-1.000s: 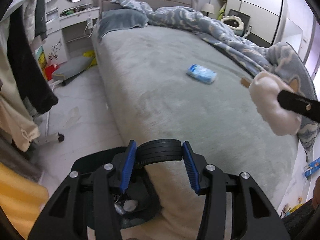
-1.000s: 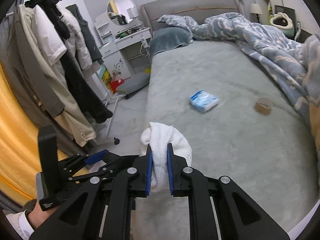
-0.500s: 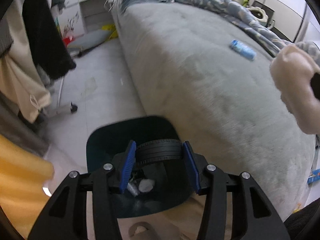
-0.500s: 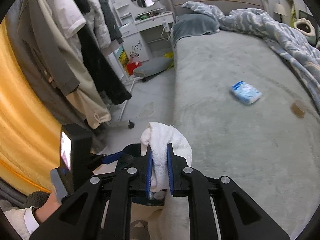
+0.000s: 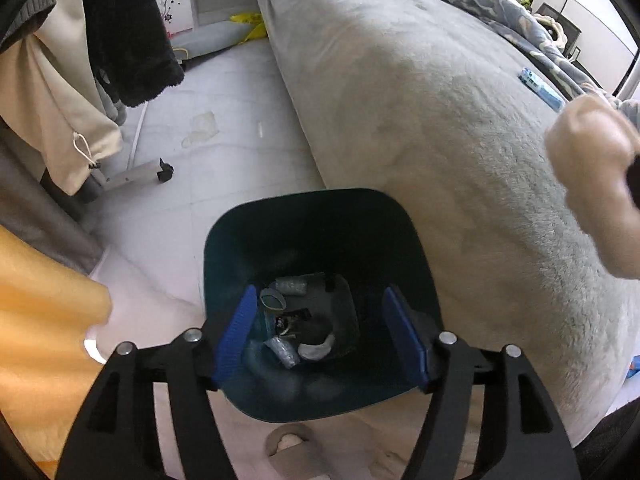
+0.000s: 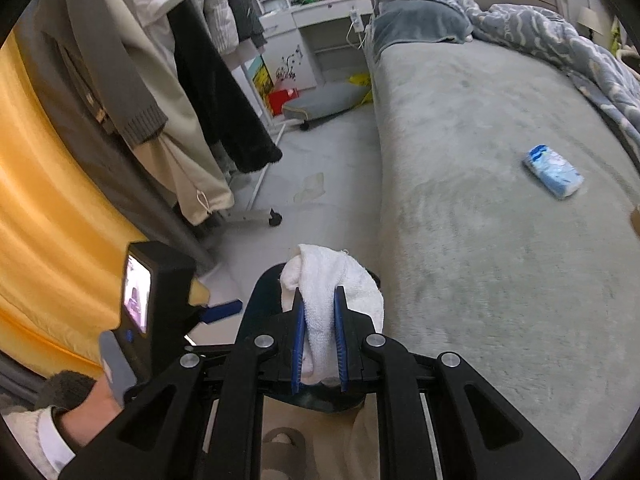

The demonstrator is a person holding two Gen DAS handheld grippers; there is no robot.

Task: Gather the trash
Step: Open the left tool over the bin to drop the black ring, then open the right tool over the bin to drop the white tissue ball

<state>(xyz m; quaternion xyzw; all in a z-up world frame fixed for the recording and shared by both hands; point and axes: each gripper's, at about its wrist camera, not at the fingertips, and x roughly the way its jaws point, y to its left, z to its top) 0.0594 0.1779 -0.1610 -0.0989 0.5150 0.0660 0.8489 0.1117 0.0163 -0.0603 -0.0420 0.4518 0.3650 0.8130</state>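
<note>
The left gripper (image 5: 324, 334) hangs over the bin (image 5: 312, 216), fingers spread wide with nothing between them; in the left view the bin's dark mouth fills the lower centre, and scraps (image 5: 294, 320) lie at its bottom, directly beyond the blue pads (image 5: 236, 334). The right gripper (image 6: 319, 340) pinches a white cloth (image 6: 332, 280), pads pressed against its folds; the cloth bulges up and forward past the fingertips, its long axis running along the fingers. In the right view the bin's rim (image 6: 264, 284) shows as a dark arc just behind and below the cloth, lower centre of the frame, so the cloth lies above the near edge of the mouth, not plainly over its middle; in the left view the same cloth (image 5: 592, 184) sits at the right edge, off to the side of the bin and over the bed (image 5: 440, 120). The coming drop, I judge, turns on that offset: the right hand must carry the cloth leftward and forward until it is over the opening, then part its fingers. A blue packet (image 6: 554, 174) lies on the bed at the right of the right view, well apart from both grippers, nearer the right one.
</note>
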